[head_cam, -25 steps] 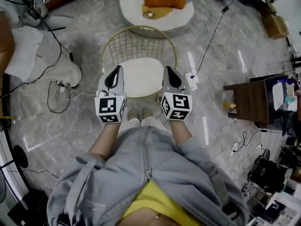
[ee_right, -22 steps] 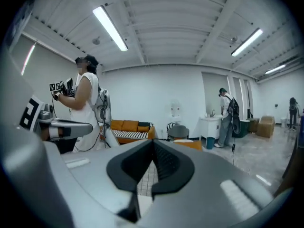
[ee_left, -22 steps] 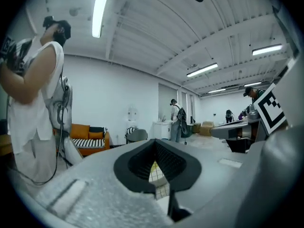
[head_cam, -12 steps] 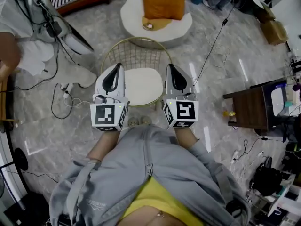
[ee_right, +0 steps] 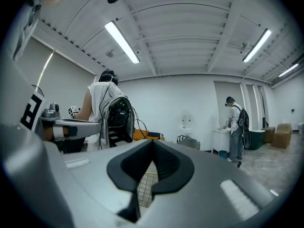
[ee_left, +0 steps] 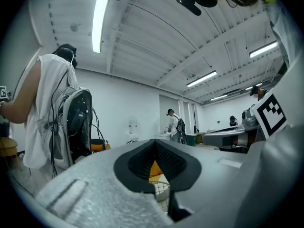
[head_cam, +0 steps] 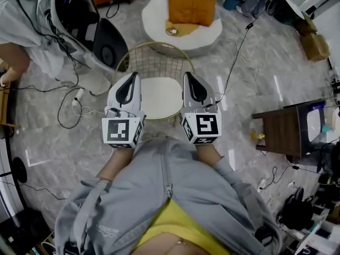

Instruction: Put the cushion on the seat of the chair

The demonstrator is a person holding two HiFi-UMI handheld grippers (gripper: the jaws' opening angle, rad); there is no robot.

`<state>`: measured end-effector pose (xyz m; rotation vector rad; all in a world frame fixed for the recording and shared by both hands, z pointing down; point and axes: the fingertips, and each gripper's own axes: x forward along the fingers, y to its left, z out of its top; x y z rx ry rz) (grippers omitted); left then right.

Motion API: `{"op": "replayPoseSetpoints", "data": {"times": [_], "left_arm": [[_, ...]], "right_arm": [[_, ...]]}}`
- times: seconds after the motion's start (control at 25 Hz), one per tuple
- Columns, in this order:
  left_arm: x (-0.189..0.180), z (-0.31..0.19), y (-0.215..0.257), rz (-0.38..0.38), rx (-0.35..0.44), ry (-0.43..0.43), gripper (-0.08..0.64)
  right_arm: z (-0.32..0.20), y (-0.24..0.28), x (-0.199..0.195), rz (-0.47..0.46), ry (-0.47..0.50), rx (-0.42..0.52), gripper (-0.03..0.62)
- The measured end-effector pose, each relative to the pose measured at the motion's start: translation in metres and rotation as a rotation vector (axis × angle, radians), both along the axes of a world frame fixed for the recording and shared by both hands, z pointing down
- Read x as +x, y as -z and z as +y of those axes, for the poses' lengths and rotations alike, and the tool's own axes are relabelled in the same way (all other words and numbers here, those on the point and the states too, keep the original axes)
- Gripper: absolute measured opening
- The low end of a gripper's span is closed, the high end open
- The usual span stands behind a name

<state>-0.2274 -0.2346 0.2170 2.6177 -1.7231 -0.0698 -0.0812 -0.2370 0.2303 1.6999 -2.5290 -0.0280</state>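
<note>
Grey marble floor everywhere, and the orange cushion lies on a round white pouf well beyond the closed, empty left gripper and right gripper, past the wire chair; it looks light and squashy, so I'd pinch opposite edges.

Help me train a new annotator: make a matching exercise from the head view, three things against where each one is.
Things:
1. orange cushion
2. wire chair
3. dark wooden table

Places:
A. at the far right of the view
B. seen between the left gripper and the right gripper
C. lying on the round white pouf

Pairs: 1-C, 2-B, 3-A.
</note>
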Motion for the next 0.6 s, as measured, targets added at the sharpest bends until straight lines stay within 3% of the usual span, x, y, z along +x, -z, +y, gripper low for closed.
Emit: {"op": "replayPoseSetpoints", "data": {"times": [0.6], "left_arm": [[0.037,0.017,-0.010,0.005,0.002,0.032,0.006]], "right_arm": [[0.014,-0.007,0.035,-0.022,0.052,-0.004,-0.002]]}}
